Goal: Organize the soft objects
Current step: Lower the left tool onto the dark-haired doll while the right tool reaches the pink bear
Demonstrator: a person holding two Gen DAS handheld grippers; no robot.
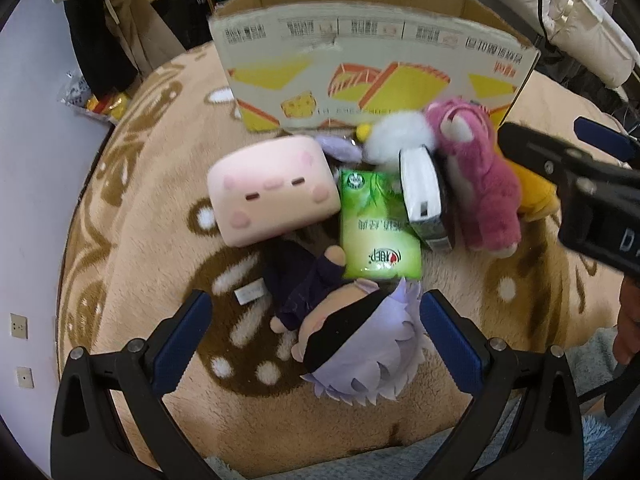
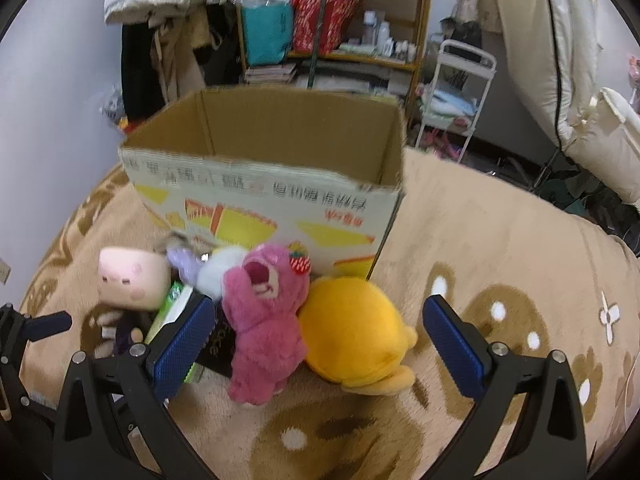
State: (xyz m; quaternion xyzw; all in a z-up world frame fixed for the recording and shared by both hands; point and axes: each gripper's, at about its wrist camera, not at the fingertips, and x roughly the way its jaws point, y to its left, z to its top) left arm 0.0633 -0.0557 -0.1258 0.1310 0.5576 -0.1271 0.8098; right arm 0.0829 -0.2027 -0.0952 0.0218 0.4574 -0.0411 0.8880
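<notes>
A pile of soft things lies on a tan patterned blanket (image 1: 132,264) before an open cardboard box (image 1: 360,68). My left gripper (image 1: 316,344) is open and empty, its jaws either side of a doll with lilac hair and a black blindfold (image 1: 360,348). Beyond lie a pink block plush (image 1: 272,190), a green tissue pack (image 1: 378,224), a white tissue pack (image 1: 420,184), a white fluffy plush (image 1: 396,136) and a pink bear (image 1: 476,176). My right gripper (image 2: 320,344) is open and empty, with the pink bear (image 2: 264,320) and a yellow plush (image 2: 352,336) between its jaws.
The box (image 2: 264,196) stands open and looks empty inside. Shelves (image 2: 332,20) with bags, a white cart (image 2: 456,92) and hanging coats (image 2: 152,8) stand behind it. White bedding (image 2: 608,140) is at the right. The blanket (image 2: 500,240) runs bare to the right of the box.
</notes>
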